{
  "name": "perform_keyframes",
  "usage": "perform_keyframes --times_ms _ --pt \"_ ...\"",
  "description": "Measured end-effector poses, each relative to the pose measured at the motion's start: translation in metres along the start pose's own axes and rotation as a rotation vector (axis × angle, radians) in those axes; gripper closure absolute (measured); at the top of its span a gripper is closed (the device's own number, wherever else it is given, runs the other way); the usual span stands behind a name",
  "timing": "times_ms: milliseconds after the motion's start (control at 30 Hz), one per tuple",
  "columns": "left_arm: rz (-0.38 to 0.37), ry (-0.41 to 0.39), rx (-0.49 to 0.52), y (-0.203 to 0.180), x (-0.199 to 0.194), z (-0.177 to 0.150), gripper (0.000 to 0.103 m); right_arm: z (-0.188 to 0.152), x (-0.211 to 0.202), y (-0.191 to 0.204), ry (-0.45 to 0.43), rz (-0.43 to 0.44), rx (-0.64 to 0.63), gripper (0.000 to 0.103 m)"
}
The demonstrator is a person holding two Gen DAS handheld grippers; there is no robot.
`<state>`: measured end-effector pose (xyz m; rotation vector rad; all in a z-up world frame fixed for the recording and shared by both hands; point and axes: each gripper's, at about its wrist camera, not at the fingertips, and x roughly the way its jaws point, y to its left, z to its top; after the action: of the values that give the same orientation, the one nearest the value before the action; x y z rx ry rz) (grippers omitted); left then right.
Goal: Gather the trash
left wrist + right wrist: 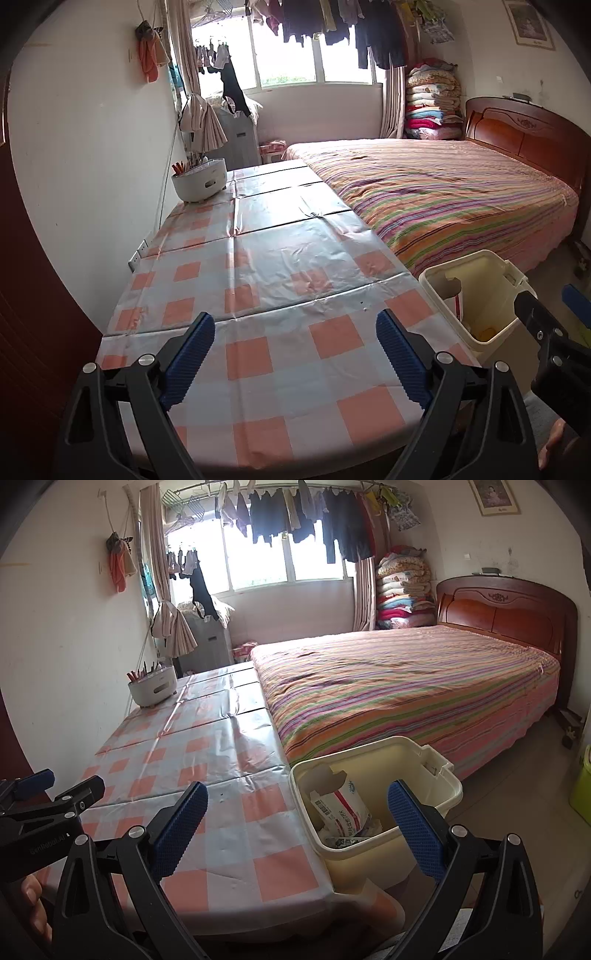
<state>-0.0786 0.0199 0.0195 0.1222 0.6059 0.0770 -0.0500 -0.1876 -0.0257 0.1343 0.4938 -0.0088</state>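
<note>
Left wrist view: left gripper (295, 354) held with jaws wide apart, nothing between the blue pads (190, 363), only bare checked tablecloth (258, 258) ahead of and under them. No loose trash seen anywhere on that cloth. Well ahead and left of the jaws, against the wall, a white holder (199, 181) with utensils; not trash, by the look of it. Right of the right-hand jaw, off the table's edge, stood the cream bin (476, 295), with a glimpse of paper and something yellow inside. Beyond the bin, the striped bed (443, 192). At the far right edge, part of the other tool's black body.

Right wrist view: right gripper (297, 830) likewise open and empty, jaws well apart. Bin (439, 775) seen mostly between the jaws, toward the right-hand one, beside the table corner. Inside it, a white printed packet (343, 805) and crumpled wrappers (345, 840) beneath. Left gripper's black frame and one blue pad visible left of the left-hand jaw, over the cloth.

Judged from this: collection appeared finished or nearly so, trash lying in the bin, table cleared, both tools empty. Left, if anything: a check of floor and bed, neither showing obvious litter here.
</note>
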Motion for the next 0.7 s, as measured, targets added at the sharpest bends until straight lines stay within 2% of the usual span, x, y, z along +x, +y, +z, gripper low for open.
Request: perform_keyframes --times_ms 700 --pt "-0.006 -0.030 0.023 -0.0051 -0.0057 -0.0011 0.016 -0.0052 -0.0007 0.0025 0.008 -0.003 -0.008 0.007"
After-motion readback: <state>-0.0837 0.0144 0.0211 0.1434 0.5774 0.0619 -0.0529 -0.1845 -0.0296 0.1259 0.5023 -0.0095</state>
